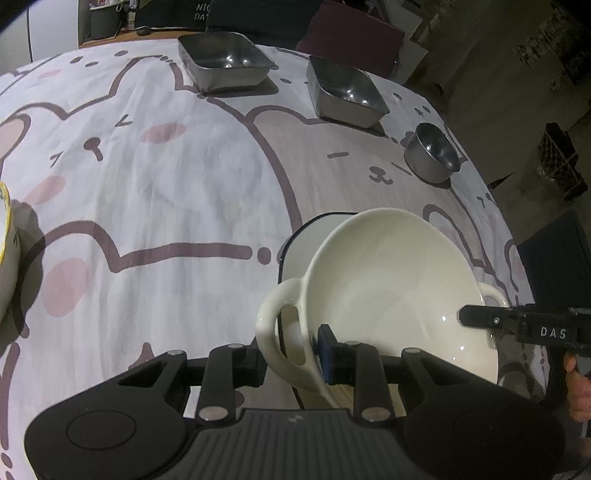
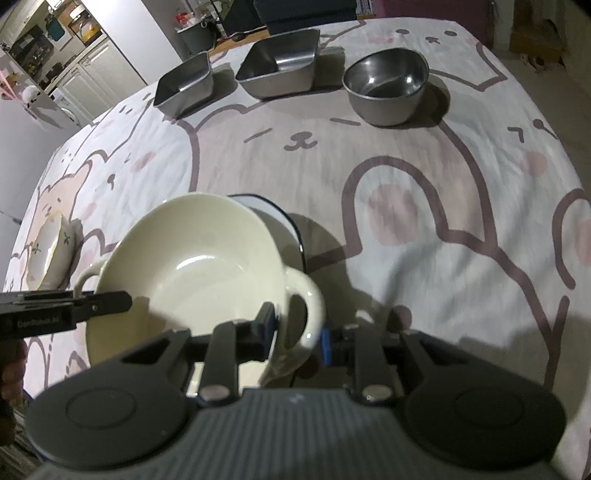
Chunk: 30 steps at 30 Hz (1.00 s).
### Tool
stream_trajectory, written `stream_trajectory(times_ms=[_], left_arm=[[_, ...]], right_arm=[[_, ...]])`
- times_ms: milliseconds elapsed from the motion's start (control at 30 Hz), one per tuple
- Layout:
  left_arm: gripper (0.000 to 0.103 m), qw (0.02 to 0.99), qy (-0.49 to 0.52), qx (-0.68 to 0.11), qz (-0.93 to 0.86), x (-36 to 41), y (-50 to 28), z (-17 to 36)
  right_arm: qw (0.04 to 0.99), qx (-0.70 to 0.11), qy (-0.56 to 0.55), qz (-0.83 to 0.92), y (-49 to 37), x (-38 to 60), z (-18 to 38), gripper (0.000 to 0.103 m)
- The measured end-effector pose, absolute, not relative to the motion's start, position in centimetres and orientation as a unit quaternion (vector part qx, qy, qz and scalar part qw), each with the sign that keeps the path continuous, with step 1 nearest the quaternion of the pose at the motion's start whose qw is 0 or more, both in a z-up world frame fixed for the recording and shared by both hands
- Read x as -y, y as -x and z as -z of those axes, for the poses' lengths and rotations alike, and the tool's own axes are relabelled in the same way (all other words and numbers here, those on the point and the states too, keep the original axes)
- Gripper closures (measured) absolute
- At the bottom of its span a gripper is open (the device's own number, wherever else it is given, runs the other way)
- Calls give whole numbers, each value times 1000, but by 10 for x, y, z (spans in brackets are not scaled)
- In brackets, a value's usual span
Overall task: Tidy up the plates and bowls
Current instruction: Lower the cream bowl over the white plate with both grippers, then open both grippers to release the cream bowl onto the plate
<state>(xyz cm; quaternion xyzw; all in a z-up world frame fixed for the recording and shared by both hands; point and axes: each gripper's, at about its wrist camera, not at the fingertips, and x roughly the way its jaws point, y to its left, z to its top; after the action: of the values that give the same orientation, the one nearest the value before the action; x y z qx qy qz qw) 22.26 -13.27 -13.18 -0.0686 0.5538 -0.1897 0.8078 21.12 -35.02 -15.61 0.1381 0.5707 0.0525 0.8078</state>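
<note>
Both grippers clamp one cream two-handled bowl (image 1: 388, 280) by its rim beside each handle: the left gripper (image 1: 295, 350) and the right gripper (image 2: 295, 332) hold it tilted just above a blue-rimmed white dish (image 2: 273, 221) on the cartoon-print tablecloth (image 1: 166, 177); three steel containers stand well beyond.

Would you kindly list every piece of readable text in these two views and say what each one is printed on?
"DAS": on the right tongs body.
"NIC" over "DA", cut off: dark cloth behind the table.
White lettering on the left tongs body: too blurred to read.
</note>
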Motion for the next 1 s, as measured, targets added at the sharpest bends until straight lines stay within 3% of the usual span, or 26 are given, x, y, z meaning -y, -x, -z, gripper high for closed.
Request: stream_trajectory(times_ms=[733,800,867,1000], left_arm=[[72,802,68,-559,199,131,-221,133],[69,802,64,-559,201,132,-220,132],[58,801,67,-560,202,132,-220,130],[33,805,67,-554,202,130,-217,126]], right_arm=[[815,-564,-114,-58,-211,346,155,71],[818,-563,-102,-59,-212,345,154,70],[819,-562,-95,-58,-212,344,154,67],[818,-566,-88,-52,-212,347,153,37]])
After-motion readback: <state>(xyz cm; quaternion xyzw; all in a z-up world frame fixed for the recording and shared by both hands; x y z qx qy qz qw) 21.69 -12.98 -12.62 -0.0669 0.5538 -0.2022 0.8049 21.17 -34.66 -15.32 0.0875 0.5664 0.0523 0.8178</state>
